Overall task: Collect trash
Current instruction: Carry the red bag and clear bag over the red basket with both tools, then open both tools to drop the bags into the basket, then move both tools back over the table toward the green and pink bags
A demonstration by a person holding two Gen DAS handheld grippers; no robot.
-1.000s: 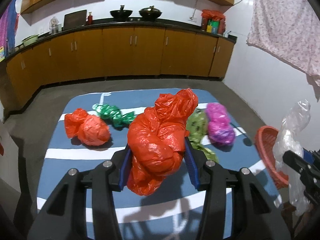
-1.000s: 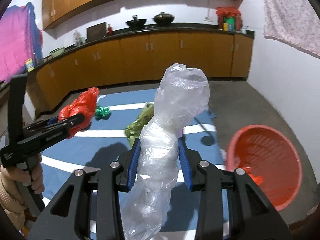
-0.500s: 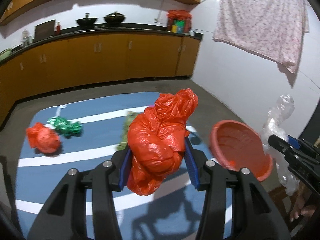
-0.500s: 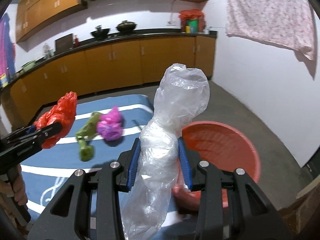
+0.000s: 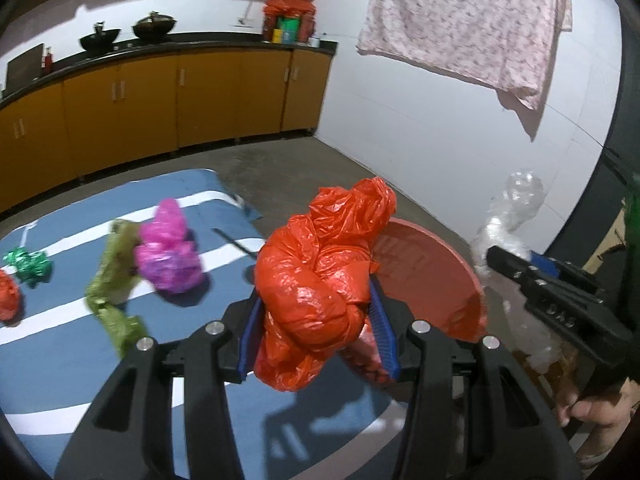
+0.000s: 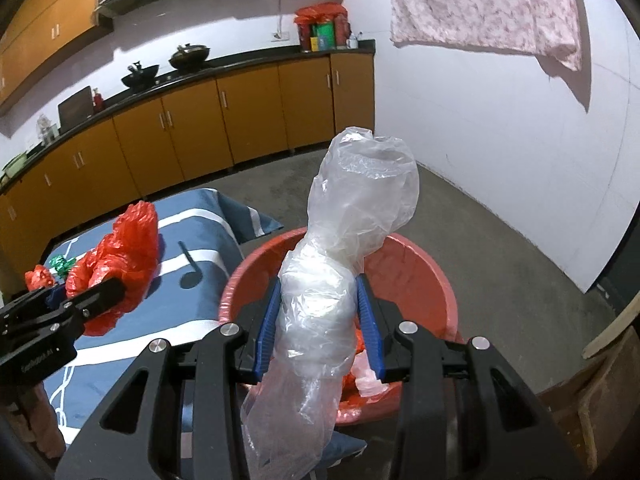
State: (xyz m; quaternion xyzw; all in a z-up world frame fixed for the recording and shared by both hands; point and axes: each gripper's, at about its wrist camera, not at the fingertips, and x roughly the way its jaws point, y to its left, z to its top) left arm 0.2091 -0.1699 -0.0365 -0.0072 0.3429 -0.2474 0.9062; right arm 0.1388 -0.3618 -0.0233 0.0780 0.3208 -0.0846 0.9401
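Across the blue striped mat (image 5: 60,344) on the floor, the loose trash is lying in a row: a small orange bag (image 5: 8,296) at the left edge, a crumpled green foil wrapper (image 5: 30,266) just beside it, then an olive-green bag (image 5: 114,280) and a pink bag (image 5: 168,252) touching each other nearer the mat's right edge. The left claw (image 5: 316,328) is gripping a bunched orange plastic bag (image 5: 324,280) between its blue pads, holding it near the rim of the red basin (image 6: 420,272), which is sitting on the floor just off the mat's right edge with some scraps already lying in it. The right claw (image 6: 318,328) is clamping a clear plastic bag (image 6: 348,248) upright, directly over the basin.
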